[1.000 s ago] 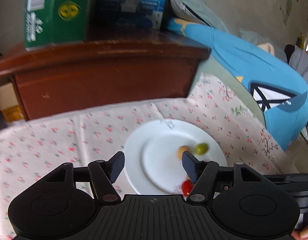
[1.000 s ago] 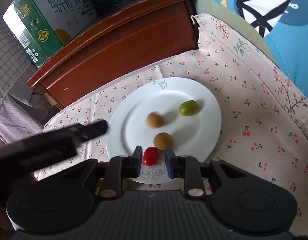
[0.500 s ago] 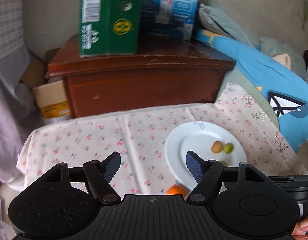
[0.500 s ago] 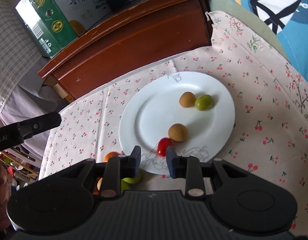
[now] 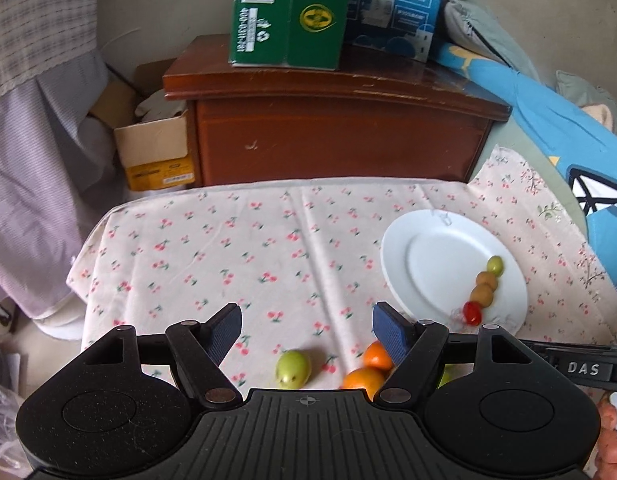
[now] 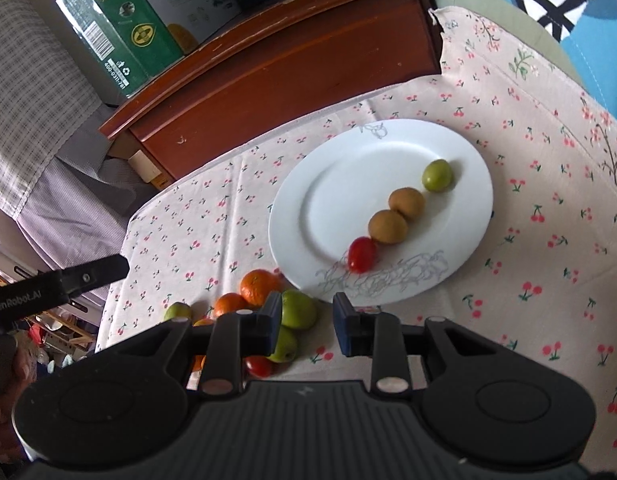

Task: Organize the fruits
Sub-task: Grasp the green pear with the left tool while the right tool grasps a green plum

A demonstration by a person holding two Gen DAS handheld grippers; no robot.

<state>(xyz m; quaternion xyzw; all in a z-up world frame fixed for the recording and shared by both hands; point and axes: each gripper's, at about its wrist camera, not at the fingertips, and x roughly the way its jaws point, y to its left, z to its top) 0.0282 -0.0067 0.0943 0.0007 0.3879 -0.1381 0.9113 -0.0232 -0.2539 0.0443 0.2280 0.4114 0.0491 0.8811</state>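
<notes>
Plate (image 6: 460,152): white, toward the cloth's right edge; a tomato (image 6: 361,254), two brown fruits (image 6: 388,226) and a green fruit (image 6: 437,175) lined up, apparently sorted.
Pile (image 6: 260,286): oranges and green fruits near the cloth's front edge, awaiting sorting.
Left gripper (image 5: 306,326): released wide, empty, above the pile.
Right gripper (image 6: 304,316): parted, empty, beside the pile.

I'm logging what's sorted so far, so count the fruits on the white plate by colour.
red fruit: 1
brown fruits: 2
green fruit: 1
Total on the white plate: 4
</notes>
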